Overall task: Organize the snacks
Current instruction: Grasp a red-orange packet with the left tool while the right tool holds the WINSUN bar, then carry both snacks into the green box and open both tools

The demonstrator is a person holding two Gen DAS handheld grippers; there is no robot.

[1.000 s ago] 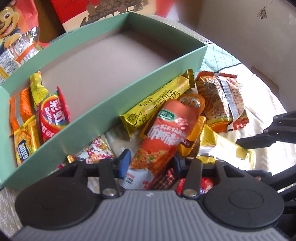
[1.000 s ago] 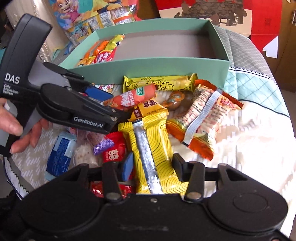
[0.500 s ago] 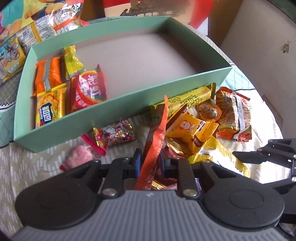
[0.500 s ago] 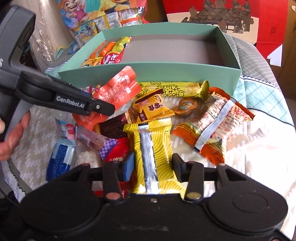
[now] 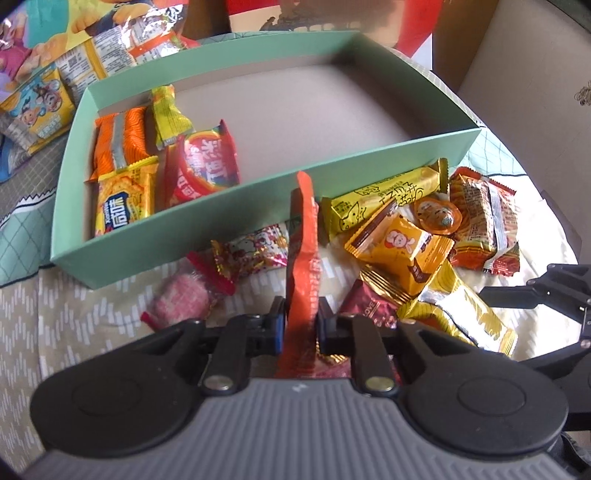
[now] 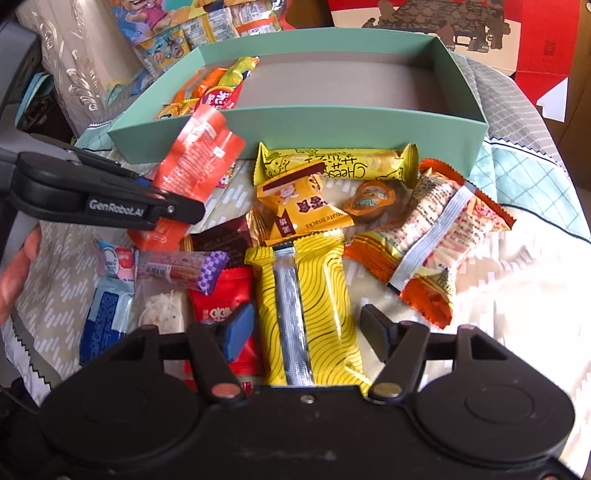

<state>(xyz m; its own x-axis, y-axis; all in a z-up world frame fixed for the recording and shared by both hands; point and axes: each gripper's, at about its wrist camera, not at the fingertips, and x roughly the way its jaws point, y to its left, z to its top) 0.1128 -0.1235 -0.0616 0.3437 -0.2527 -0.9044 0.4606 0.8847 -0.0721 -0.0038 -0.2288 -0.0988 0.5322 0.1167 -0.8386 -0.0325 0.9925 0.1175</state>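
Note:
My left gripper (image 5: 301, 325) is shut on an orange-red snack packet (image 5: 304, 251), held edge-on above the cloth in front of the green box (image 5: 258, 192). The right wrist view shows that packet (image 6: 199, 147) hanging from the left gripper (image 6: 177, 206) near the box's front wall (image 6: 332, 125). Several snacks lie at the box's left end, among them a red Skittles bag (image 5: 207, 166). My right gripper (image 6: 308, 326) is low over a long yellow packet (image 6: 306, 295). Its jaws are opening, with the packet between them and the pads clear of it.
Loose snacks lie piled on the cloth: a yellow cheese bar (image 6: 332, 164), a small yellow pack (image 6: 303, 206), an orange-white bag (image 6: 436, 236), a red candy pack (image 6: 221, 306). Large cartoon bags (image 5: 55, 74) and a red carton (image 6: 480, 33) sit behind the box. A hand (image 6: 14, 273) is at the left.
The left gripper shut on the orange-red packet and raised it on edge out of the pile. The right gripper's jaws spread wider around the yellow packet.

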